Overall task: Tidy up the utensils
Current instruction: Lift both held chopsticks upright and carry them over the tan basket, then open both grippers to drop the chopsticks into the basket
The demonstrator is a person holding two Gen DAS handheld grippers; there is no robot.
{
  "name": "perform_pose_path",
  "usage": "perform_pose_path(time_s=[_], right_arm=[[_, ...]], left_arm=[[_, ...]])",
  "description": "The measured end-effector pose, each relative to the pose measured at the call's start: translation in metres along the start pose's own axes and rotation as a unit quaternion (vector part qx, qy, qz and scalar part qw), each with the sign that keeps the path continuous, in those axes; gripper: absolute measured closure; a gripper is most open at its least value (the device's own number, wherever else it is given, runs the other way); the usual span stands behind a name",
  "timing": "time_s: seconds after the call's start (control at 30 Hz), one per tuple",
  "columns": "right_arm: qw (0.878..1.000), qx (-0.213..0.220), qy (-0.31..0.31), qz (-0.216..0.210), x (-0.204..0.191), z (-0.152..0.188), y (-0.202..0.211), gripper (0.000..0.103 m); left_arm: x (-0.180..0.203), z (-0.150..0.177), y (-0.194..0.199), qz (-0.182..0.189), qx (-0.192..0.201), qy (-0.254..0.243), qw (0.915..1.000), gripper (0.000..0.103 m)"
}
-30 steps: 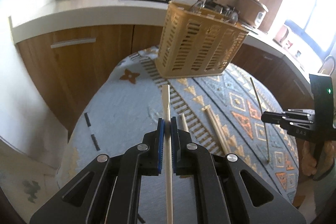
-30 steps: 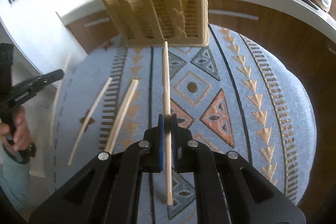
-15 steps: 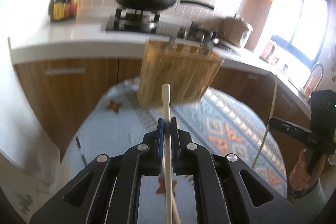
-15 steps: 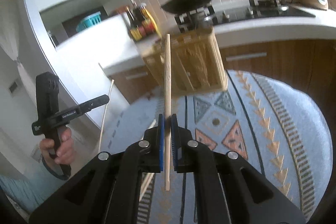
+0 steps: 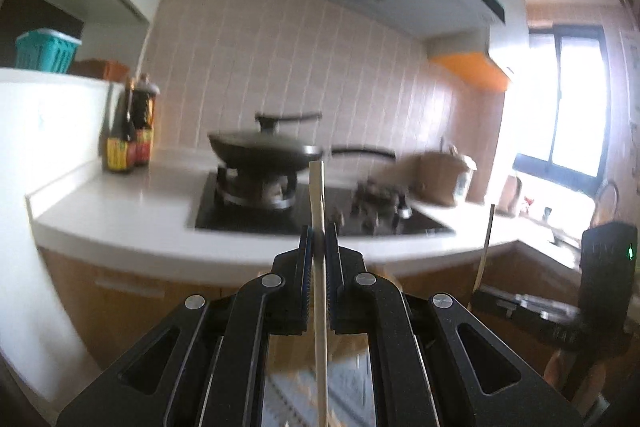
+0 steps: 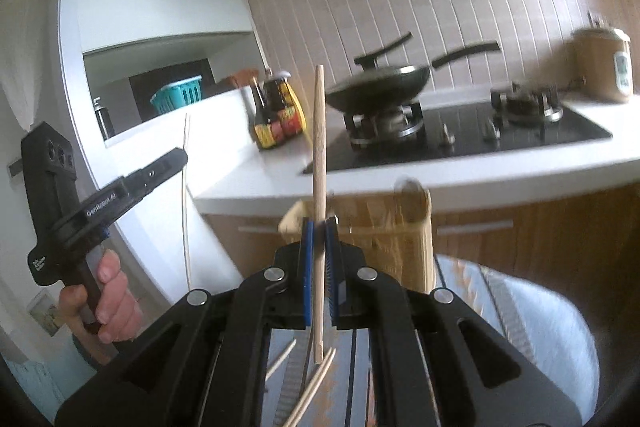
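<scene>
A: What is hard to make out in the left wrist view?

B: Much of it is blurred. At left the sauce bottles [image 5: 130, 131] have yellow and red labels too smeared to read. The pan [image 5: 264, 151] on the stove [image 5: 312, 211] is soft-edged. At bottom centre the left gripper [image 5: 319, 251] is clenched on a chopstick [image 5: 318, 267] whose lower end runs out of the frame. At lower right the other tool is cut off by the rim, and only a thin stick rises from it.

A: And the right wrist view?

B: At left, a hand [image 6: 106, 301] grips the left gripper's handle, where white lettering reads roughly "GenRobot.AI"; a smaller label lower down is unreadable. A teal basket [image 6: 178, 99] sits in the shelf opening at upper left. At centre the right gripper [image 6: 319, 239] is clamped on a second chopstick [image 6: 319, 187], held upright. Behind it the tan utensil basket [image 6: 384, 227] stands on the patterned cloth [image 6: 532, 339], half hidden by the fingers. Loose chopsticks [image 6: 316, 387] lie on the cloth at bottom centre, partly covered. At far right, the rice cooker [image 6: 604, 65] has a panel too small to read.
</scene>
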State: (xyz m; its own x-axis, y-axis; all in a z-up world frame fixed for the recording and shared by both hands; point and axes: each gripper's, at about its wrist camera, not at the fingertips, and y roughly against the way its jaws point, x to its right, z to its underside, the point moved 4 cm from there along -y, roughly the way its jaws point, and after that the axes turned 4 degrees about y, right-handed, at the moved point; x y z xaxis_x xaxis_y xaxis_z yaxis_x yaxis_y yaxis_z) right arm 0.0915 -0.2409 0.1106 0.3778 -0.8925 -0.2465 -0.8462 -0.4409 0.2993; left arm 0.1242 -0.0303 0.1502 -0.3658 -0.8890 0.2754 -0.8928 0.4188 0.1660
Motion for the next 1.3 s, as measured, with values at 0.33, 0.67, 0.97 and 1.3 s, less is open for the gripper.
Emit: perform_pose_path(time_s=[0.33,0.67,0.97,1.3], right_arm=[[0.997,0.064,0.004,0.036,0.013,-0.049,-0.025,0.098],[0.988,0.103,0.02,0.114,0.049,-0.066,-0.061,0.098],[0.987,0.076,0.029,0.137,0.066,-0.045,-0.1,0.098],[0.989,0.054,0.029,0.138,0.069,-0.03,-0.112,0.098]], left_arm=[[-0.008,-0.034,-0.058,-0.034,0.063,0.054,0.996,0.099],[-0.037,-0.038,-0.094,-0.068,0.103,0.09,0.9883,0.099],[-0.059,-0.016,-0.125,-0.089,0.092,0.098,0.987,0.099],[-0.056,0.009,-0.127,-0.096,0.081,0.075,0.9892,0.099]])
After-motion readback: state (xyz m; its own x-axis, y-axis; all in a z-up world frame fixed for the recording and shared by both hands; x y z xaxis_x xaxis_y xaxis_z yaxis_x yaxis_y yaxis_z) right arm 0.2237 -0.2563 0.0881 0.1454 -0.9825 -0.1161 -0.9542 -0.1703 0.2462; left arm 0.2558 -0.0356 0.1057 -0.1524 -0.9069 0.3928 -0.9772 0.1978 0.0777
